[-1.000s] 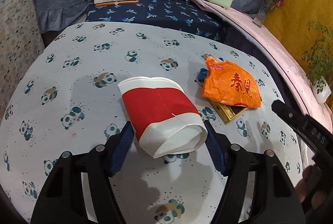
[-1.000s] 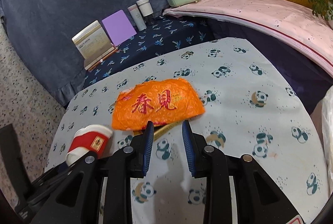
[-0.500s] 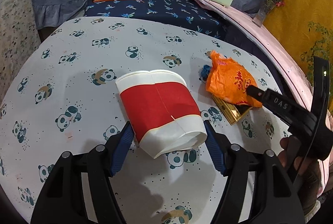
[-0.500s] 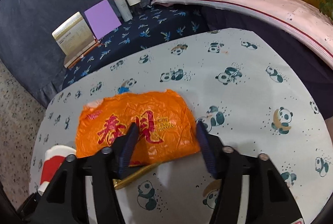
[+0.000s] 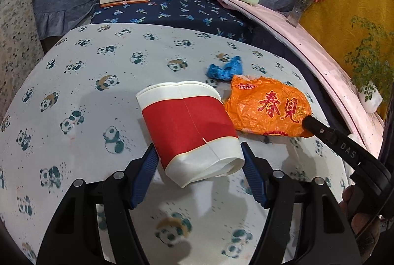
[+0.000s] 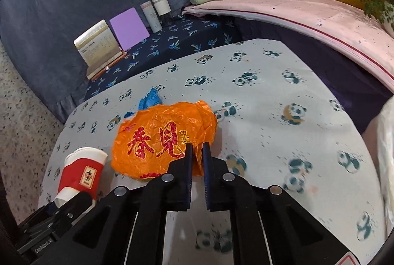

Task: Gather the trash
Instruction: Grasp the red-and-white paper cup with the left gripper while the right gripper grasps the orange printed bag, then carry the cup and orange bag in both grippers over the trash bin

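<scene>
The left gripper [image 5: 198, 161] was a black plastic frame with triangular cut-outs, round silver screw heads along its two arms, and ribbed blue pads [image 5: 145, 170] lining the inner faces of the fingers. The right gripper [image 6: 196, 154] was built the same way, black with silver screws and dark blue ridged pads [image 6: 189, 166]. From the left wrist camera, its side carried white letters reading "DAS", and part of a bare hand [image 5: 360, 220] showed beneath it.
</scene>
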Available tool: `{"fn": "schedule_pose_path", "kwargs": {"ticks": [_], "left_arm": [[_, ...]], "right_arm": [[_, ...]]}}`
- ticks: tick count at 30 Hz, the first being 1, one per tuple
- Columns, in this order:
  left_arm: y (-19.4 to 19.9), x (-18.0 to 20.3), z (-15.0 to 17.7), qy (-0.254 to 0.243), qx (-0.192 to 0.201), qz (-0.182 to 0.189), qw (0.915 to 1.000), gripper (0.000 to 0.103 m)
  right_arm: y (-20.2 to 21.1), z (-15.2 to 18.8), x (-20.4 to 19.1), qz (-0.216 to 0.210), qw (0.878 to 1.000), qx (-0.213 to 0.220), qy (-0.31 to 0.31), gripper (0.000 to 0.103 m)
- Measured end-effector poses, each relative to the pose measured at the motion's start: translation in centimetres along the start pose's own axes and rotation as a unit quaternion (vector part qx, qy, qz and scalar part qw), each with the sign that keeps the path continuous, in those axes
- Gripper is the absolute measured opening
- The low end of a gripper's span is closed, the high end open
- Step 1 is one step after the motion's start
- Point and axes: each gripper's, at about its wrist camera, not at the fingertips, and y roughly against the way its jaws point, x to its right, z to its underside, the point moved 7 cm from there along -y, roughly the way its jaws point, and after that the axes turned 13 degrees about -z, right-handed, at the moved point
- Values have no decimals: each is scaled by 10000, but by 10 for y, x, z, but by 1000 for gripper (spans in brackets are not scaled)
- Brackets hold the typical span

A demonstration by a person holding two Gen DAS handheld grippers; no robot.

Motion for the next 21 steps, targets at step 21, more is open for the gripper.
{"fn": "schedule_pose_path", "kwargs": {"ticks": [21], "left_arm": [[99, 120, 30, -808, 485, 505, 9943, 64]], "right_arm": [[180, -10, 59, 261, 9923, 1147, -380, 8]]}}
